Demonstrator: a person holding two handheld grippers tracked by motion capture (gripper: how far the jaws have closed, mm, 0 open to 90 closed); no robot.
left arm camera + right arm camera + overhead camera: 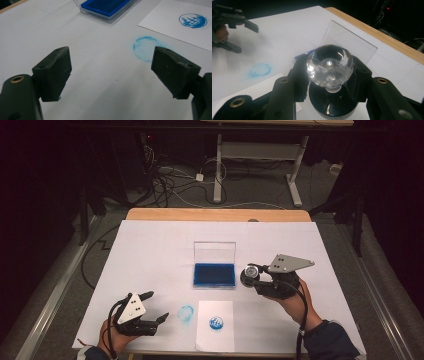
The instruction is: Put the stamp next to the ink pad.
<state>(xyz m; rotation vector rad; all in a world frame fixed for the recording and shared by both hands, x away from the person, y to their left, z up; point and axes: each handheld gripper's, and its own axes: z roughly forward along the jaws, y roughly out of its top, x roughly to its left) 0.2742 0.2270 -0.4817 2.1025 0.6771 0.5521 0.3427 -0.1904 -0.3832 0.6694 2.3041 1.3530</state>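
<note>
Nearest thing: round stamp with a clear faceted glass knob and black disc base [330, 75], caught between the black jaws in the right gripper view; the knob fills the gap and the base sits below it.
Right tool [259, 281]: closed on the stamp, gripping it at the sides, probably so the printing face stays free.
Stamp position: in the high view the stamp [251, 273] is just to the right of the ink pad, apparently held off the white-covered worktop [150, 250].
Stamp axis: its long axis runs from knob to base; in the high view the knob seems to point toward the pad, so the stamp looks tipped over rather than upright, though the exact tilt is hard to tell.
Ink pad: blue pad in a clear plastic case with the lid standing open [214, 274], near the middle of the worktop, left open for inking, I judge.
Paper: white sheet bearing a round blue print [215, 325], at the near edge, between the two hands.
Smudge: pale blue ring on the worktop [144, 48], just left of the sheet.
Left tool [150, 308]: jaws wide apart, nothing between them, low beside the smudge; it looks idle.
</note>
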